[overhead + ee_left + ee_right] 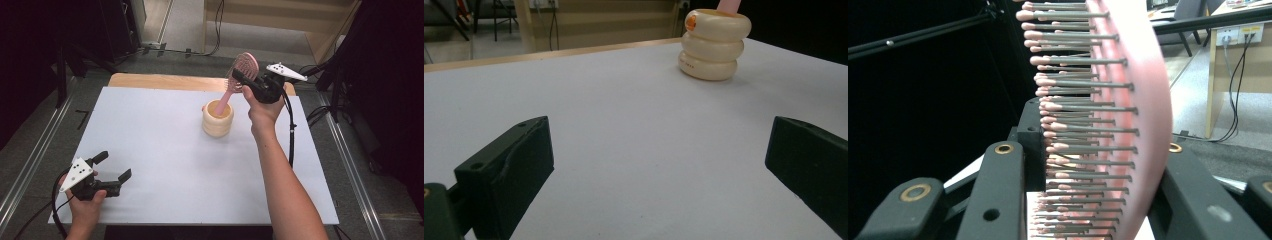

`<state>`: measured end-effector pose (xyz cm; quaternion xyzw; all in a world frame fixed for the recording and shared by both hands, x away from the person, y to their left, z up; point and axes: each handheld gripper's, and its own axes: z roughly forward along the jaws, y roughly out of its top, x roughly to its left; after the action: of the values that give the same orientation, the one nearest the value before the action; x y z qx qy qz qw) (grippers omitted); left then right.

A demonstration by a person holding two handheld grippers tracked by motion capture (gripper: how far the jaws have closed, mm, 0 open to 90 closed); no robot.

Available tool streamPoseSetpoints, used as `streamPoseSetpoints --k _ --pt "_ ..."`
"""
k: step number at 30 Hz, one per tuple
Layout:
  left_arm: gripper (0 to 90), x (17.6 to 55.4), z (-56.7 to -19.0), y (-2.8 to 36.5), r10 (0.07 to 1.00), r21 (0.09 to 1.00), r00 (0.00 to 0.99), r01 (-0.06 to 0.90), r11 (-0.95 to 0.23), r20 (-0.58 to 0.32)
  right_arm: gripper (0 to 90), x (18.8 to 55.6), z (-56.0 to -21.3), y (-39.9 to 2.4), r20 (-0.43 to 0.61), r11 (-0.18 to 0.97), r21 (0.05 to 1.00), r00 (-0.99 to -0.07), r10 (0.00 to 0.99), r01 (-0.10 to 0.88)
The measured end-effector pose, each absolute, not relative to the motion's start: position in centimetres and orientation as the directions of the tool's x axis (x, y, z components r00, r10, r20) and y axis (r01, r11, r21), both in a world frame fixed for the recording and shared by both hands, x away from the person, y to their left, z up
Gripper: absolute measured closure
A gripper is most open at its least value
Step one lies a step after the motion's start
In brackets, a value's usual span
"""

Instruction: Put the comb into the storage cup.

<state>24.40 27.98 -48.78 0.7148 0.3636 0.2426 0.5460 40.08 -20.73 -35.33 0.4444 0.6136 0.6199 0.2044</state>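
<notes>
Pink hairbrush [239, 80] stands tilted, handle end down in the cream ringed cup [218, 119] mid-counter [150, 145], long axis leaning up-right w/ head toward the right hand-held gripper [245, 80]. That one's clamped across the head, bristles vs one jaw. Left hand-held gripper [114, 167] sits wide open & empty near the counter's front-left corner, well apart.

Readable text: none in any view.
Cream ringed holder made of three stacked rounded bands [714, 45]: an orange round mark on its top band and a faint line of print on its bottom band, both too small and blurred to read.
Grey three-cornered plates on the grippers: dark dots only, no letters or numbers.
</notes>
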Motion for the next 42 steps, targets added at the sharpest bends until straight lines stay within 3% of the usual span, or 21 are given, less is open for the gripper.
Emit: streamPoseSetpoints --k 42 --pt "0.0 24.4 -48.8 28.0 0.781 0.957 0.623 0.253 -0.145 -0.047 62.3 40.9 -41.0 -18.8 0.342 -0.164 0.913 -0.482 0.807 0.374"
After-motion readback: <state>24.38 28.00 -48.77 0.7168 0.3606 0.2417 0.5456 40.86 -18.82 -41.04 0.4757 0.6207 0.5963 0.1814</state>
